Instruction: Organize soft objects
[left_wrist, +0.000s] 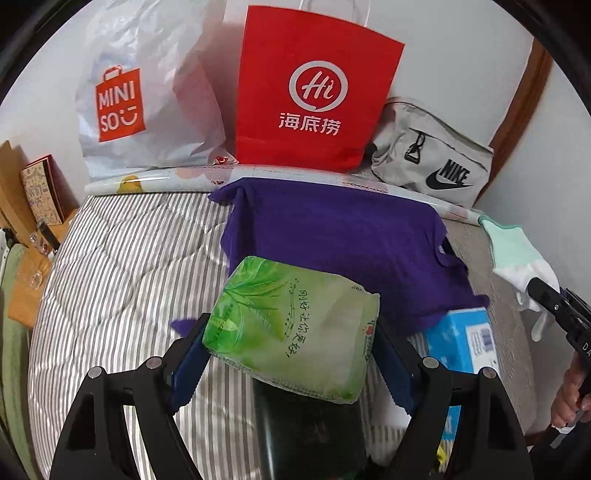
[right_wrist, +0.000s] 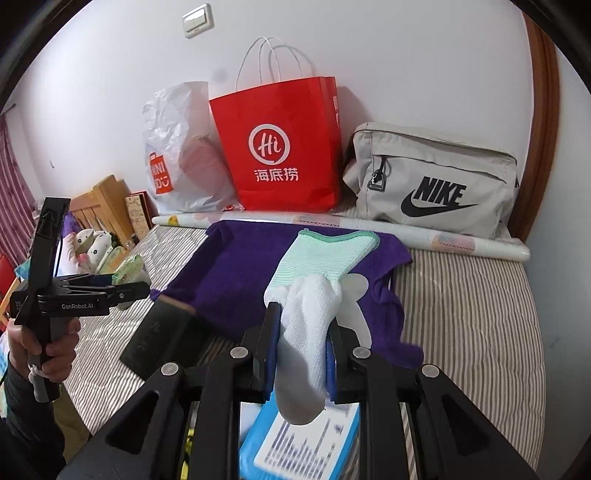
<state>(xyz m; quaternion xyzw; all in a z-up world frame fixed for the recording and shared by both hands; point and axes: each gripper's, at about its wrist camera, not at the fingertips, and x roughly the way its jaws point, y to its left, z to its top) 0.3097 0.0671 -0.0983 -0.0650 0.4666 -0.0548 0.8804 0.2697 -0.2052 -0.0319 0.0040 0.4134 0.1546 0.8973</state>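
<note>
both tools loaded over the bed

my left tool (left_wrist: 291, 354) clamps a green tissue pack (left_wrist: 295, 328) between its blue pads, jaws wide around it. my right tool (right_wrist: 301, 354) pinches a white and mint glove (right_wrist: 314, 291), jaws narrow, the cuff pointing away from me. both hang above the striped bed (right_wrist: 461, 295). under them a purple cloth (left_wrist: 340, 243) lies spread flat, with a blue box (left_wrist: 458, 339) near its closer edge and a black box (right_wrist: 159, 339) beside it. past the cloth a rolled sheet (right_wrist: 480, 243) lies along the wall, and behind it stand a white minisó bag (left_wrist: 140, 103), a red paper bag (left_wrist: 310, 92) and a grey nike pouch (right_wrist: 436, 184).
</note>
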